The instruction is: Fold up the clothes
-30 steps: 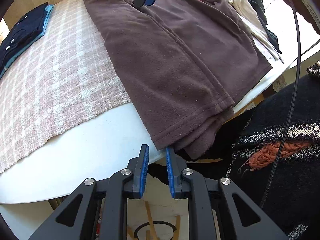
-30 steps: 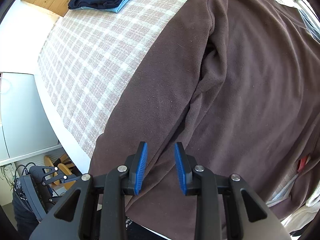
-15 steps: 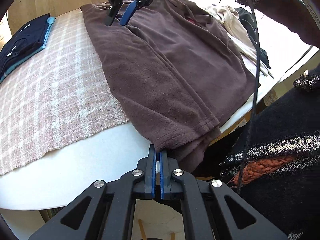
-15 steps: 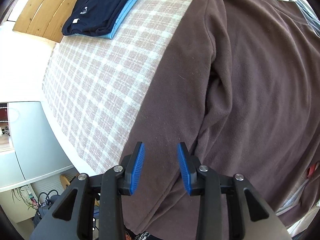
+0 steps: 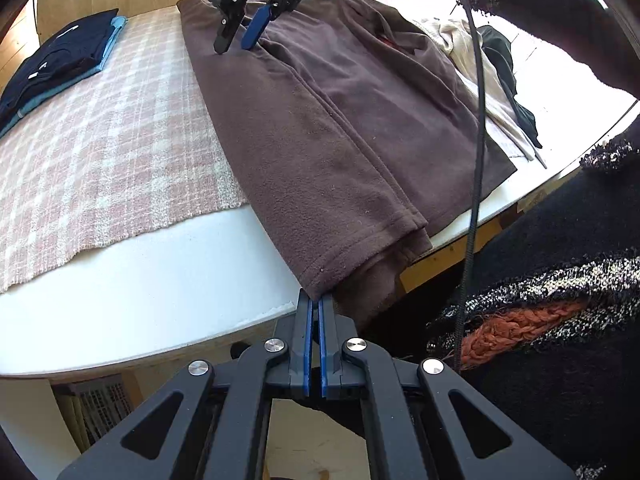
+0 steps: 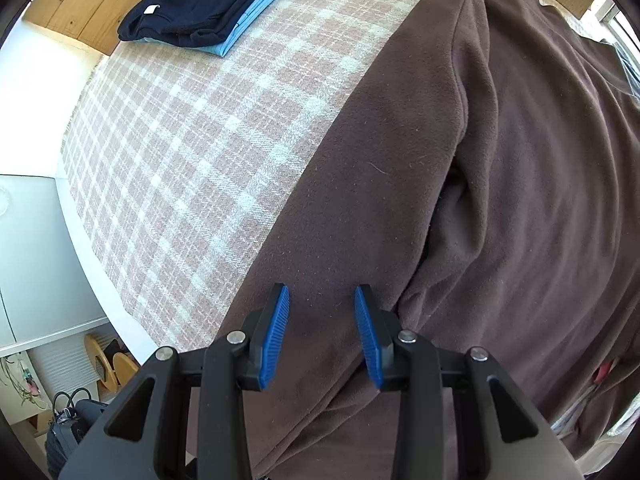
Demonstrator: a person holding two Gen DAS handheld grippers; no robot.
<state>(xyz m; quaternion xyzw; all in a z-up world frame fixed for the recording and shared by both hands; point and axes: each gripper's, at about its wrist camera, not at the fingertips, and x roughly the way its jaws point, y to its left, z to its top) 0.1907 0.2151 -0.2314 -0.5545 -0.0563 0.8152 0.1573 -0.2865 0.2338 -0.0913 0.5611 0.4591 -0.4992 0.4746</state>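
Now that the left gripper [image 5: 315, 308] has shut its jaws on the brown fleece top's [image 5: 340, 136] hem corner at the desk [image 5: 160, 280] edge, the right gripper [image 6: 322, 316], jaws wide and empty, hovers above the sleeve, so folding can likely begin.

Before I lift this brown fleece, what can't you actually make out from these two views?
- Left wrist: the left gripper meets the brown fleece hem; bite depth is hidden.
- Left wrist: right gripper; fabric contact unclear.
- Right wrist: the fleece's far side is cut off by the frame edge.
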